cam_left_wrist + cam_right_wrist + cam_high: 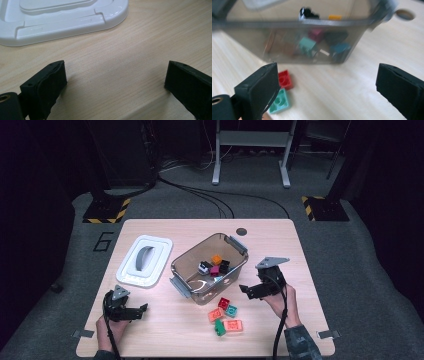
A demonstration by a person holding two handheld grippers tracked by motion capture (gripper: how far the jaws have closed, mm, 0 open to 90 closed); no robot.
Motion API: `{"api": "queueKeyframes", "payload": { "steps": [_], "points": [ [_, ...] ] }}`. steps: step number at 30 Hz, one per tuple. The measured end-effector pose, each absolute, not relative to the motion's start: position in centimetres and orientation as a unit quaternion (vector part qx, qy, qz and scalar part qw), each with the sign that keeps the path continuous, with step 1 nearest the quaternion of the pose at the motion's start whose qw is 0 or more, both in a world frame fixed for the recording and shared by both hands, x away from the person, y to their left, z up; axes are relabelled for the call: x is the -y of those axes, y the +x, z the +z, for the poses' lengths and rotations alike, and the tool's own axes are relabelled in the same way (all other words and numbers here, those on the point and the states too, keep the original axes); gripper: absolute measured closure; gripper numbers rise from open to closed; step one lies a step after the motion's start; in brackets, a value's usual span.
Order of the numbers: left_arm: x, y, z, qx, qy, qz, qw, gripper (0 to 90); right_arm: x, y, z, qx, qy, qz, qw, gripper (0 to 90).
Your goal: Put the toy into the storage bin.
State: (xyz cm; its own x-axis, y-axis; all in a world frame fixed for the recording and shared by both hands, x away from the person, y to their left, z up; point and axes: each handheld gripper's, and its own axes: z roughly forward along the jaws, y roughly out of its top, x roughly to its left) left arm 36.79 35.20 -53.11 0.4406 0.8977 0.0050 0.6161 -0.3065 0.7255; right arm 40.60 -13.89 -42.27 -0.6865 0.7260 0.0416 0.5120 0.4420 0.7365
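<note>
— Beside the right gripper (246, 290), what lay nearest?
— Its jaws stood wide and empty; the red brick (284, 79) and teal brick (279, 101) lay just left, before the clear bin (182, 262).
— And the left gripper (145, 309)?
— Open too, near the white lid (62, 22).

Five loose bricks (226, 316), one bin (182, 266), one lid (128, 271)

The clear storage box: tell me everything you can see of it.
The clear storage box is a smoky, see-through plastic tub with grey latch handles at both short ends. It stands upright and open near the middle of the table, set at a slant, its white lid lying apart to its left. Inside lie several small toy bricks: orange, magenta, black, teal and a black-and-white one. More bricks lie on the table just outside its near wall. No gripper touches it.
</note>
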Motion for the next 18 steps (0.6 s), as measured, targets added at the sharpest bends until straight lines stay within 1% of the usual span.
{"api": "queueKeyframes", "payload": {
  "steps": [2, 3, 5, 6, 11, 12, 13, 16, 17, 18],
  "points": [
    [-35.2, 36.8, -53.1, -0.485, 0.78, 0.21, 0.334, 3.7, 13.8, 40.5, -42.5, -0.838, 0.37, 0.377, 0.139, 3.1],
    [-35.2, 36.8, -53.1, -0.485, 0.781, 0.209, 0.334, 3.8, 13.4, 40.1, -43.6, -0.842, 0.366, 0.375, 0.129, 1.6],
    [-35.2, 36.8, -53.1, -0.485, 0.781, 0.209, 0.334, 3.8, 13.2, 40.0, -44.1, -0.844, 0.364, 0.373, 0.127, 0.3],
    [-35.2, 36.8, -53.1, -0.485, 0.781, 0.209, 0.334, 3.8, 12.7, 39.6, -45.0, -0.848, 0.36, 0.372, 0.117, 0.0],
    [-35.2, 36.8, -53.1, -0.485, 0.781, 0.209, 0.334, 3.8, 11.9, 38.9, -46.3, -0.856, 0.35, 0.366, 0.103, 0.0],
    [-35.2, 36.8, -53.1, -0.485, 0.781, 0.209, 0.334, 3.8, 11.5, 38.6, -47.1, -0.863, 0.345, 0.357, 0.094, 3.1],
    [-35.2, 36.8, -53.1, -0.485, 0.781, 0.209, 0.334, 3.8, 11.5, 38.6, -47.1, -0.863, 0.345, 0.357, 0.094, 3.1],
    [-35.2, 36.8, -53.1, -0.486, 0.78, 0.21, 0.335, 3.8, 10.8, 38.2, -48.0, -0.871, 0.329, 0.354, 0.09, 16.4],
    [-35.2, 36.8, -53.1, -0.485, 0.781, 0.209, 0.334, 3.8, 10.6, 38.1, -48.2, -0.873, 0.326, 0.352, 0.089, 18.3],
    [-35.2, 36.8, -53.1, -0.485, 0.78, 0.209, 0.334, 3.8, 10.3, 38.0, -48.4, -0.875, 0.325, 0.348, 0.084, 24.5]
  ]
}}
